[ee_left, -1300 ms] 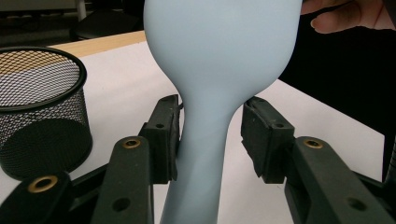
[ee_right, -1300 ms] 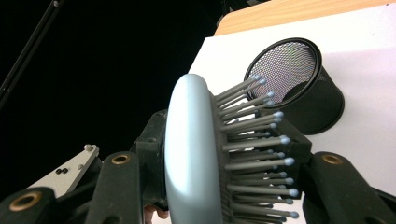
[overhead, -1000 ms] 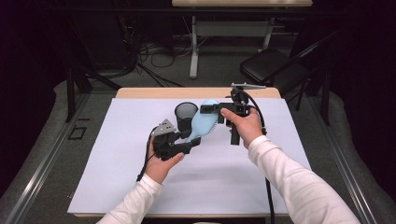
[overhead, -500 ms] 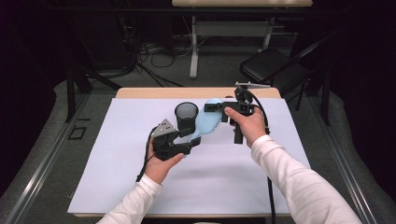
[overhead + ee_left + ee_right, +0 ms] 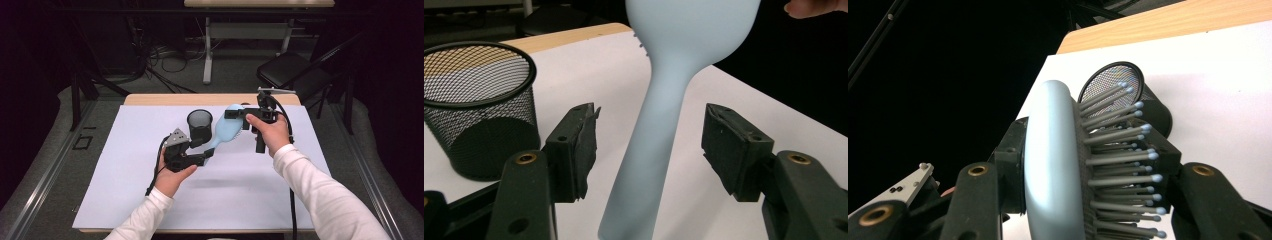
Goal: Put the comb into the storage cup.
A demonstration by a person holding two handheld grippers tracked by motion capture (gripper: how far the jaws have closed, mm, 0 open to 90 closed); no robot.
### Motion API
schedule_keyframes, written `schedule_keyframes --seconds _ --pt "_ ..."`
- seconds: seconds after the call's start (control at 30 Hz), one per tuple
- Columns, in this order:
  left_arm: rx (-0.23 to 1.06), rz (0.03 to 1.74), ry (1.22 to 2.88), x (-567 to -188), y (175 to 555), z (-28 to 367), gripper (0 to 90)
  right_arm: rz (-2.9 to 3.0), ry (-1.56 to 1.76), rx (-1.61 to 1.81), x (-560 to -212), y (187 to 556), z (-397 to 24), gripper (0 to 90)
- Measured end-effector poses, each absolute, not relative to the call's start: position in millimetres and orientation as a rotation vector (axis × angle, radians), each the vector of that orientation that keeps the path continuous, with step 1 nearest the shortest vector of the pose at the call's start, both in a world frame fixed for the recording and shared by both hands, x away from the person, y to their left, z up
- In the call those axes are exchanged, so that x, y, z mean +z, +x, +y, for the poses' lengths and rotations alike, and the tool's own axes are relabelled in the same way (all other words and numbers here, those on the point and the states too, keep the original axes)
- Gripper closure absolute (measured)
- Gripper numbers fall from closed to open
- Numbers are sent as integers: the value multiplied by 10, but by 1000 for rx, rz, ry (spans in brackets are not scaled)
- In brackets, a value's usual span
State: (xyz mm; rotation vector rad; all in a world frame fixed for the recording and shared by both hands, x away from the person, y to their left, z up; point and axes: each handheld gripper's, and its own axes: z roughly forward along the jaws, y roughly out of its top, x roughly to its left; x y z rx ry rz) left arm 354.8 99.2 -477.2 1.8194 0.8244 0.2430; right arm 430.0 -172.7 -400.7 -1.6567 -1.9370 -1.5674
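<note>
Two grippers meet at one pale blue hairbrush (image 5: 223, 131), held in the air just beside the mesh cup (image 5: 200, 125). Right gripper (image 5: 235, 114) clamps its head; left gripper (image 5: 649, 145) has just been opening, its handle between unpressed pads. No readable writing.

Pale blue hairbrush (image 5: 226, 127) held aloft, handle slanting down beside mesh cup (image 5: 200, 125).

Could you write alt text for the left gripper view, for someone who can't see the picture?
A pale blue hairbrush handle stands between the two black jaws of the left gripper, which have just been opening; a gap shows on each side, so neither pad presses on it. To the left, a black mesh cup stands upright on the white table cover.
</note>
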Motion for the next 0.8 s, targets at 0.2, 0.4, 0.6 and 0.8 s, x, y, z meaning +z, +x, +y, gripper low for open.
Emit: schedule_keyframes --seconds 0.2,0.4,0.6,0.8 --pt "288 828 1823 -4755 3543 1014 365 -1948 -1668 -1573 -4004 4299 -1764 486" --pt "355 827 1826 -4730 3548 1057 356 -1945 -1680 -1585 -3984 4299 -1808 486" --pt "376 816 1867 -4751 3592 1083 350 -1951 -1692 -1595 -3954 4300 -1854 486" --pt "325 820 1879 -4775 3603 1080 350 -1976 -1704 -1595 -3904 4296 -1882 486"
